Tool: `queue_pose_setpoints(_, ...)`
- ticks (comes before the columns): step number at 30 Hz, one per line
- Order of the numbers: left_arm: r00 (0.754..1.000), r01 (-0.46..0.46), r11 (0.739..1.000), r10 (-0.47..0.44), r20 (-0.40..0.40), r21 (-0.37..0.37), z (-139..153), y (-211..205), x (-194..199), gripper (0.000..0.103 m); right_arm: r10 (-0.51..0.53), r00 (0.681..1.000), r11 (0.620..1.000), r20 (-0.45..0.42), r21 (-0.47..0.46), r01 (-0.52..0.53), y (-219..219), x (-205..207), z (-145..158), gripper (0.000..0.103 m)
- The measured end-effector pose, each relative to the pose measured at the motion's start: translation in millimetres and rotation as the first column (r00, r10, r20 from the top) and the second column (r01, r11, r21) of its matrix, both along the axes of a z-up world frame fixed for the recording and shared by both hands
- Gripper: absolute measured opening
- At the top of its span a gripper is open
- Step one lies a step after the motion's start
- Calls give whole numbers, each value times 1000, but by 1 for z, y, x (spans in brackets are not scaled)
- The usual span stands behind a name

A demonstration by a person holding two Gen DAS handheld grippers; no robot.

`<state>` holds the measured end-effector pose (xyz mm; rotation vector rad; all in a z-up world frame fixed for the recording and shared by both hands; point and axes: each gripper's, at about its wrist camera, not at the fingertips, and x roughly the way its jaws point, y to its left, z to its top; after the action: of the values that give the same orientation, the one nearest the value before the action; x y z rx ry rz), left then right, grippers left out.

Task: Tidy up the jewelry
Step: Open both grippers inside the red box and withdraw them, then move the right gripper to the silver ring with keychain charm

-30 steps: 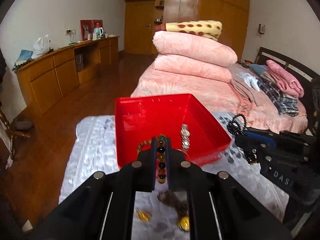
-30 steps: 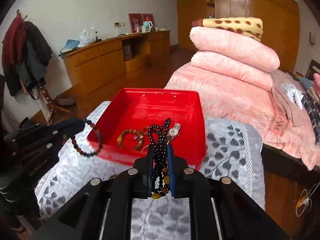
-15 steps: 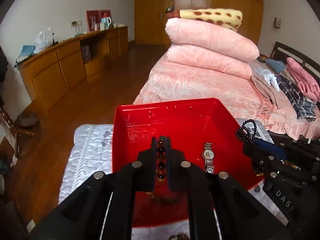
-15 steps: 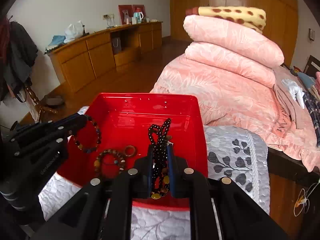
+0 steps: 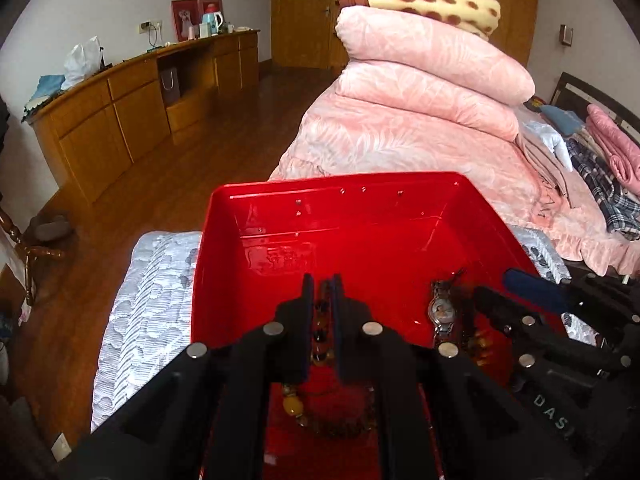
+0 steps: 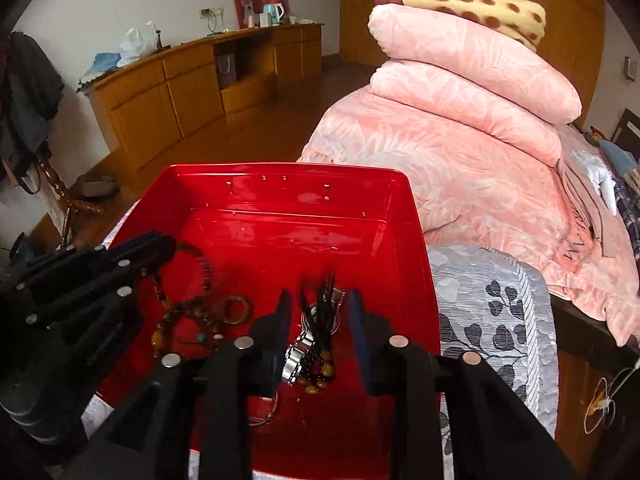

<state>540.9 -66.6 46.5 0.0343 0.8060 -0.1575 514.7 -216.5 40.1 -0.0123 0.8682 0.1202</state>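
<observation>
Bracelet (image 5: 320, 332) beads, half hidden, sit clamped in left gripper (image 5: 322, 292) jaws; right gripper (image 6: 320, 312) jaws apart over red tray (image 6: 304, 224).

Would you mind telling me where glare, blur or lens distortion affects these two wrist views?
Left wrist view: glare streaks the red tray's far wall; room lines bow toward dark corners; the beaded bracelet in the left gripper is soft. Right wrist view: similar sheen and bowing; the black bead necklace below the right gripper is motion-blurred.
</observation>
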Motion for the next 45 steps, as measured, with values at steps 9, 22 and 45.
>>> queue_pose_setpoints(9, 999, -12, 1000, 13, 41, -11, 18, 8, -13, 46, -23, 999, 1000, 42, -9, 23, -7, -15, 15, 54)
queue_pose_setpoints(22, 974, -15, 1000, 20, 224, -22, 66, 42, -114, 91, -6, 992, 999, 122, 47, 0, -25, -113, 43, 96)
queue_pose_setpoints(45, 996, -55, 996, 51, 70, 68, -23, 75, -254, 95, 85, 996, 991, 3, 100, -85, 1, -259, -33, 96)
